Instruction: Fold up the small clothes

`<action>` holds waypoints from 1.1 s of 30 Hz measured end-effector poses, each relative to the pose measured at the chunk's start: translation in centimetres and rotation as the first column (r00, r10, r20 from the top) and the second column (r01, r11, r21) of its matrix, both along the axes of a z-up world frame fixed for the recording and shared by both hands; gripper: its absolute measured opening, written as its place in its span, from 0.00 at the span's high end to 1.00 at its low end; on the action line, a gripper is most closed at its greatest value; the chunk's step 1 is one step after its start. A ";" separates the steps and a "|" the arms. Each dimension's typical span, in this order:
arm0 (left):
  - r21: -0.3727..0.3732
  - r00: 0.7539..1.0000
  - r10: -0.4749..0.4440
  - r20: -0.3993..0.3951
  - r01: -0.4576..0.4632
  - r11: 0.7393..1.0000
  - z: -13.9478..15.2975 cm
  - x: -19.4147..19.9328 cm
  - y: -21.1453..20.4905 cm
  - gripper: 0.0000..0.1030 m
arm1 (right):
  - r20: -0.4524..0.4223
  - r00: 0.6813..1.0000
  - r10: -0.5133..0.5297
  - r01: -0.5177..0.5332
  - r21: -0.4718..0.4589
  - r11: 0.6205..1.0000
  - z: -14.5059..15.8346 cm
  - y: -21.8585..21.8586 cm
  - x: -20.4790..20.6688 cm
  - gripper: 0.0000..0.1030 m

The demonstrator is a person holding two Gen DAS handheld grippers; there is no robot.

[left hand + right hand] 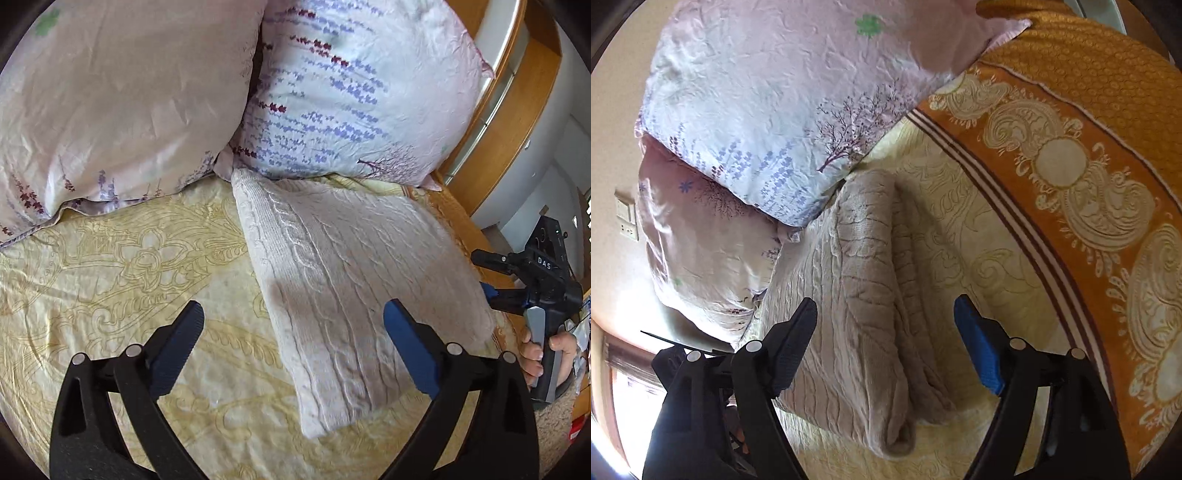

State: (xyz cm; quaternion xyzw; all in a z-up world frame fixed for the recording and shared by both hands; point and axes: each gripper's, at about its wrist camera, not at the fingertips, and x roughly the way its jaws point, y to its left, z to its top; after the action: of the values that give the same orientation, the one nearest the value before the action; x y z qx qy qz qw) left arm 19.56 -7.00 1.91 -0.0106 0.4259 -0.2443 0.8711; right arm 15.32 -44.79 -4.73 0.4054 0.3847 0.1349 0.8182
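A beige cable-knit sweater [351,266] lies folded into a long rectangle on the bed, its far end against the pillows. My left gripper [293,306] is open above its near left edge; the blue-padded right finger is over the knit, the other over the bedspread. Nothing is pinched. In the right wrist view the sweater [864,280] shows stacked layers with a rolled near edge. My right gripper [886,301] stands open over it and no pad presses the cloth. From the left wrist view, the right gripper [487,275] sits at the sweater's right edge, held by a hand [535,354].
Two flowered pillows [110,92] [351,92] lean at the head of the bed. The yellow patterned bedspread [110,258] has an orange border [1071,166] on the right side. A wooden bed frame [517,110] runs beyond it. A wall switch [628,218] is at left.
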 end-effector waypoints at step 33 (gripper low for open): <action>-0.265 0.983 -0.035 -0.178 -0.014 0.964 -3.2 4.3 -1.7 0.55 | 0.098 0.986 0.132 -0.147 0.169 0.975 -2.8 4.4 4.6 0.66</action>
State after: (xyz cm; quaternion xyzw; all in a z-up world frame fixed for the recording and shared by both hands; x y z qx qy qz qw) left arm 23.83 -8.70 -1.32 -0.1468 0.4669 -0.3016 0.8182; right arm 19.88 -40.39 -7.48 0.4417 0.3634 0.2425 0.7836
